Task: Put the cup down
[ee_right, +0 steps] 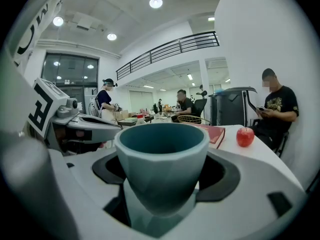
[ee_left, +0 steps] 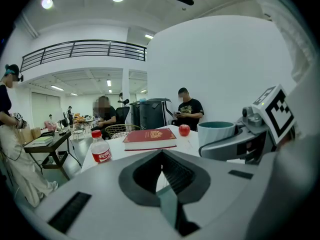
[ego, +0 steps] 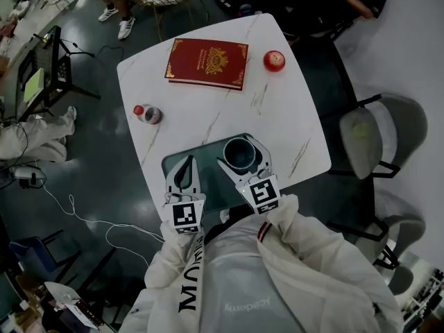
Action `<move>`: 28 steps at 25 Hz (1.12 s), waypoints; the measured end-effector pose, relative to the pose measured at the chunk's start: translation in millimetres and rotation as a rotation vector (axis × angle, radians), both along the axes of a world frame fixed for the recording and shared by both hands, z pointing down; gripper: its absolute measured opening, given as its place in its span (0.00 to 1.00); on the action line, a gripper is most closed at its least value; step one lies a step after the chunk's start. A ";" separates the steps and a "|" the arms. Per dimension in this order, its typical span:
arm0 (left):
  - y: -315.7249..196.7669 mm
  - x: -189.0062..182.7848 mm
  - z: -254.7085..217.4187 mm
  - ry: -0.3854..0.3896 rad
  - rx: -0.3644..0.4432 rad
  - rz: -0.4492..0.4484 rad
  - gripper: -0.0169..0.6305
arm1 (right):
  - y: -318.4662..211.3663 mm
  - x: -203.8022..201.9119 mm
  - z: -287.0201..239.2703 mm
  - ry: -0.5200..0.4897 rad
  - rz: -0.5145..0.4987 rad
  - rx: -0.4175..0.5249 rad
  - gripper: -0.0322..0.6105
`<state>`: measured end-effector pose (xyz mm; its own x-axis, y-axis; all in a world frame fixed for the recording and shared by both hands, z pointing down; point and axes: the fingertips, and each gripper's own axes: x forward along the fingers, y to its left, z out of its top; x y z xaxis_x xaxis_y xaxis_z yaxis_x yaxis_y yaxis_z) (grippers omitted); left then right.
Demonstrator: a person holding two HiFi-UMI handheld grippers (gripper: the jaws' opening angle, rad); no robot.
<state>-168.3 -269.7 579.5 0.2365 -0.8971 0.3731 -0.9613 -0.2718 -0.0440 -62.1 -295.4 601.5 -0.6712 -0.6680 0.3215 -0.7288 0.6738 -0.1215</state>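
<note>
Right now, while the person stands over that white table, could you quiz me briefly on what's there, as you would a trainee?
1. Which gripper holds the teal cup? A) the left B) the right C) neither
2. True or false: the apple lies on top of the red book.
3. Fill in: the bottle has a ___ cap.

Key
1. B: the right gripper is closed around the cup.
2. False: the apple sits on the table, apart from the book.
3. Red.
</note>
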 end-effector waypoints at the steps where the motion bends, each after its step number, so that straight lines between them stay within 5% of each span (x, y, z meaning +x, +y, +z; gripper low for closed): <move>1: -0.8 0.1 2.1 -0.001 -0.003 -0.001 0.04 | -1.0 -0.4 2.4 0.001 -0.001 0.000 0.65; 28: -23.4 4.8 30.8 -0.019 -0.062 0.016 0.04 | -19.5 -8.7 56.7 0.063 -0.027 -0.024 0.65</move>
